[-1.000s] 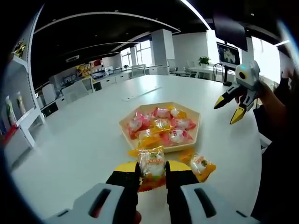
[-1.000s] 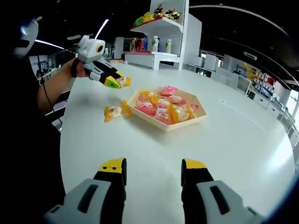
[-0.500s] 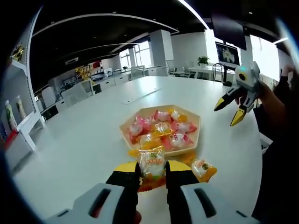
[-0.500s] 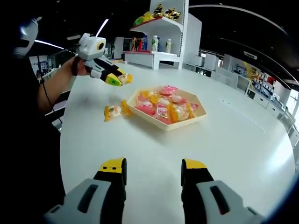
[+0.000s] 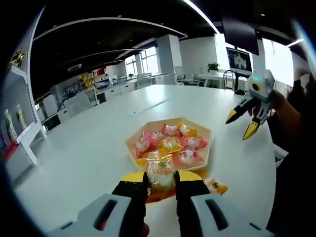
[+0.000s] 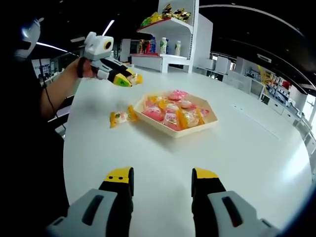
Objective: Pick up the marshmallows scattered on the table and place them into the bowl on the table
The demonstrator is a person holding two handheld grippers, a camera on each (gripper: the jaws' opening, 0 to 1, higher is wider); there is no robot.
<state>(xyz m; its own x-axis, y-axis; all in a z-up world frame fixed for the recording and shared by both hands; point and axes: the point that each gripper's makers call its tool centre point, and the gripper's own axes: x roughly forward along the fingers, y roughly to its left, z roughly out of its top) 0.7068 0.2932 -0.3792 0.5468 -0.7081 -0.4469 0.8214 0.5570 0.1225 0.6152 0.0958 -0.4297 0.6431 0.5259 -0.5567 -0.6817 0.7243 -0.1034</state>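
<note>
My left gripper (image 5: 160, 181) is shut on a wrapped marshmallow (image 5: 160, 174) with an orange and clear wrapper, held in the air just short of the hexagonal bowl (image 5: 203, 152). The bowl holds several pink and orange wrapped marshmallows (image 5: 170, 142). One loose marshmallow (image 5: 216, 186) lies on the white table by the bowl's near side. In the right gripper view the left gripper (image 6: 129, 79) carries that marshmallow up left of the bowl (image 6: 197, 128), and the loose marshmallow (image 6: 119, 117) lies left of it. My right gripper (image 6: 162, 178) stands open over bare table. It also appears as the right gripper (image 5: 243, 123), open, right of the bowl.
A large white oval table (image 6: 247, 158) carries everything. A person's arm (image 6: 57, 94) and dark sleeve hold the left gripper. White shelves with bottles and snacks (image 6: 170, 34) stand beyond the table. Desks, chairs and a monitor (image 5: 239, 59) fill the office behind.
My left gripper has risen and moved toward the bowl with the marshmallow held. The right gripper has stayed in place, open.
</note>
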